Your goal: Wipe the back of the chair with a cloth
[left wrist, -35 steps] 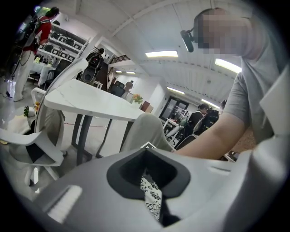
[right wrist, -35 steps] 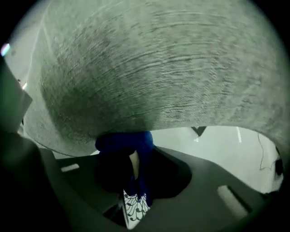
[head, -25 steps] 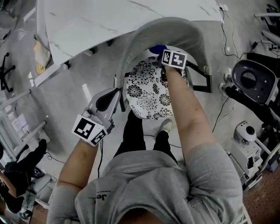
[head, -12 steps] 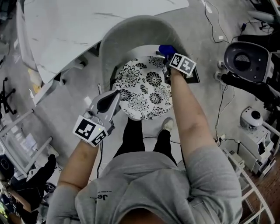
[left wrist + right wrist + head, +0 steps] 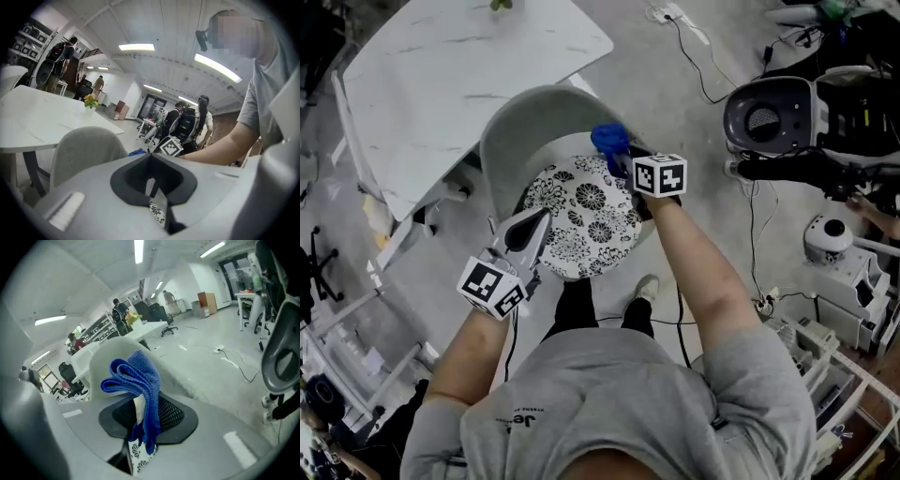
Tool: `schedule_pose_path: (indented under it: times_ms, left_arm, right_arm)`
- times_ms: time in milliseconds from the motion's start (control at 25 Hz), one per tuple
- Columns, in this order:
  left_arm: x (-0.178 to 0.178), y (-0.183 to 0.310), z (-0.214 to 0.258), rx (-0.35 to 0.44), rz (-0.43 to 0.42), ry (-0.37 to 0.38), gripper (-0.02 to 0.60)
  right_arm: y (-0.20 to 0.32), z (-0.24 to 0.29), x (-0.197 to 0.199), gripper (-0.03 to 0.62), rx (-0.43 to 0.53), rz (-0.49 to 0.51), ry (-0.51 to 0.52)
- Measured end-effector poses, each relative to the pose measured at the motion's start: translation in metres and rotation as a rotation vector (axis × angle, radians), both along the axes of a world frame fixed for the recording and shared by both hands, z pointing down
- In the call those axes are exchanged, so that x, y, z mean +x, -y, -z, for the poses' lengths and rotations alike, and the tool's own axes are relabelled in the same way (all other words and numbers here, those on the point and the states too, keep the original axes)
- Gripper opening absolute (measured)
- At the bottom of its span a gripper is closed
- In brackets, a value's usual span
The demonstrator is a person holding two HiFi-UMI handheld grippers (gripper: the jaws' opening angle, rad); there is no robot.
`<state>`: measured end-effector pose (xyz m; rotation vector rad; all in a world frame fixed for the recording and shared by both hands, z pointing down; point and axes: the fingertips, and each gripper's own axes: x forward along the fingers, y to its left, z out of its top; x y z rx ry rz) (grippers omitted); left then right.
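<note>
The right hand-held gripper is clamped on a folded blue cloth, which it holds against or just beside the right end of the chair's curved grey back; contact cannot be made out. The left hand-held gripper has its jaws together with nothing between them, and hangs over the near left edge of the flower-patterned seat cushion. A white table stands just behind the chair.

Grey floor: chair, white table, cables on it.
</note>
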<state>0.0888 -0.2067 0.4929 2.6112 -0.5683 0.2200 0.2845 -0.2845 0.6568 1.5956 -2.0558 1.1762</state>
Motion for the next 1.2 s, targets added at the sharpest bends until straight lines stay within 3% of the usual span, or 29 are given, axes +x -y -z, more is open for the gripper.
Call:
schedule_pose_path:
  times_ms: [360, 720, 1200]
  left_arm:
    - [0.090, -0.019, 0.097, 0.087, -0.074, -0.038, 0.014]
    - [0.180, -0.081, 0.200, 0.235, -0.178, -0.103, 0.014]
    - [0.226, -0.136, 0.267, 0.305, -0.235, -0.140, 0.014]
  right_arm:
    - [-0.096, 0.145, 0.068, 0.095, 0.125, 0.067, -0.085]
    - [-0.202, 0.279, 0.153, 0.095, 0.291, -0.026, -0.124]
    - [-0.292, 0.415, 0.223, 0.095, 0.508, -0.120, -0.196]
